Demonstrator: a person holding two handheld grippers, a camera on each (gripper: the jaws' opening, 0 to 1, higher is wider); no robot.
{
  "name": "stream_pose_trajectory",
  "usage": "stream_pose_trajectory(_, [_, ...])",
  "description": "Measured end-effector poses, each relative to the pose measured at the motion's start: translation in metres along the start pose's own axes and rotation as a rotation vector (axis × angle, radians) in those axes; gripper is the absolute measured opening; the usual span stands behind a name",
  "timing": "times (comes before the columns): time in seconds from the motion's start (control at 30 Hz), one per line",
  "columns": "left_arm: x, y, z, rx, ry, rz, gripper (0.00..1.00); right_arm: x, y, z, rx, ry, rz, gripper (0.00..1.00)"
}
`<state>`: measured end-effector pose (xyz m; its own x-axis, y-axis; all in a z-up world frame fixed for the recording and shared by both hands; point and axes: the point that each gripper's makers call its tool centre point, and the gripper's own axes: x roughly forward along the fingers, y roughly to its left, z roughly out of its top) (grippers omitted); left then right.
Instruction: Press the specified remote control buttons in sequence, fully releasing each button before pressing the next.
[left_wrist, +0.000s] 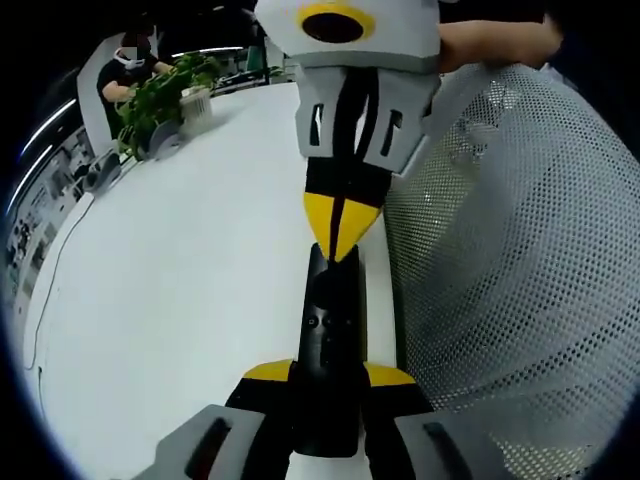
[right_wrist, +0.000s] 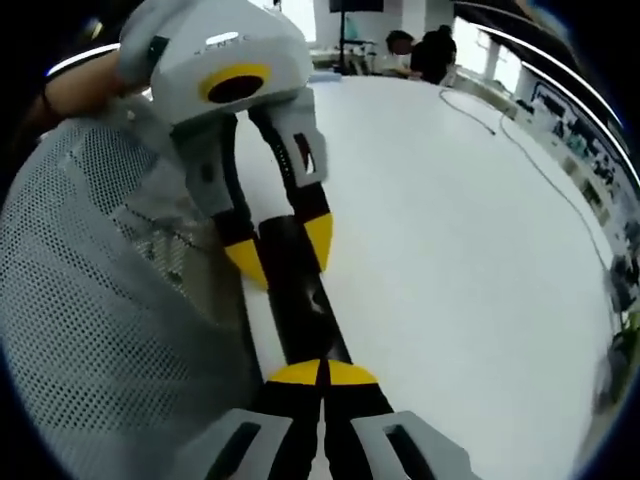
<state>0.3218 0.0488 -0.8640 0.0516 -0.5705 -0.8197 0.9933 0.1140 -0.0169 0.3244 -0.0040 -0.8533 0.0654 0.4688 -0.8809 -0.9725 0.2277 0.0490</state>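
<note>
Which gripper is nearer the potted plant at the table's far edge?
Left. The left gripper, shut on the remote control, sits on the plant's side of the table. The right gripper, jaws shut with tips on the remote, approaches from the opposite end.

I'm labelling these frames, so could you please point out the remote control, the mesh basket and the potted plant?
remote control (left_wrist: 328, 340), left gripper view, middle of its black face.
mesh basket (left_wrist: 520, 260), left gripper view, its perforated wall.
potted plant (left_wrist: 165, 90), left gripper view, its leaves.
</note>
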Motion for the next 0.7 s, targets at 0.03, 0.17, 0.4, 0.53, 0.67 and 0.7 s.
stream_pose_trajectory(0.03, [0.0000,0.0000,0.0000,0.000,0.000,0.000,0.25,0.0000,-0.0001,-0.0002,-0.003,0.001,-0.001,0.00])
stream_pose_trajectory(0.17, [-0.0001,0.0000,0.0000,0.000,0.000,0.000,0.25,0.0001,-0.0002,-0.0005,-0.013,0.002,-0.005,0.00])
stream_pose_trajectory(0.4, [0.0000,0.0001,-0.0002,-0.001,0.000,0.000,0.25,0.0006,-0.0008,-0.0009,-0.022,0.001,-0.007,0.00])
stream_pose_trajectory(0.53, [0.0000,0.0001,-0.0001,-0.001,0.000,-0.001,0.25,0.0006,-0.0009,-0.0009,-0.024,-0.001,-0.006,0.00])
stream_pose_trajectory(0.67, [0.0001,0.0002,-0.0001,-0.002,-0.001,-0.001,0.25,0.0008,-0.0011,-0.0009,-0.035,0.003,-0.009,0.00])
stream_pose_trajectory(0.7, [0.0001,0.0003,-0.0001,-0.001,-0.001,-0.001,0.25,0.0009,-0.0011,-0.0010,-0.038,0.005,-0.009,0.00])
